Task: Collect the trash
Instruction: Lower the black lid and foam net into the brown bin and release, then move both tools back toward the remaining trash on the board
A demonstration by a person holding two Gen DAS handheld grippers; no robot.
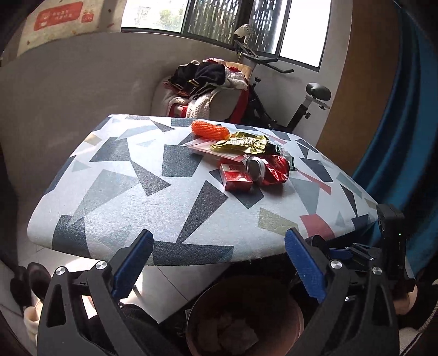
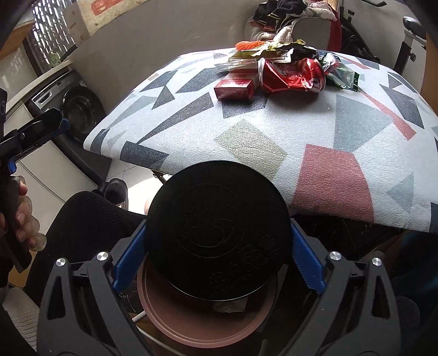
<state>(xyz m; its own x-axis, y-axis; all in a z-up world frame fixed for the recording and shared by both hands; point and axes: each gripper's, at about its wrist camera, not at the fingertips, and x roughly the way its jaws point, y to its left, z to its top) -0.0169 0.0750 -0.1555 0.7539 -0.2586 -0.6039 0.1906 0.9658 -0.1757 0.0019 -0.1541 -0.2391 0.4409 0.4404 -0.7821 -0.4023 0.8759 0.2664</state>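
Fingers of the right gripper [image 2: 217, 257] clamp a round black plastic lid [image 2: 217, 230] above the pink round bin [image 2: 202, 326] for dropping; left gripper [image 1: 216, 263] fingers gape empty, bin below them.

Window [image 1: 219, 22] daylight glares; fisheye edges warp, corners perhaps underexposed.

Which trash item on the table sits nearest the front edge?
The red box: flat, rectangular, at the pile's near end. The crushed can lies beside it; the gold wrapper and orange net lie behind.
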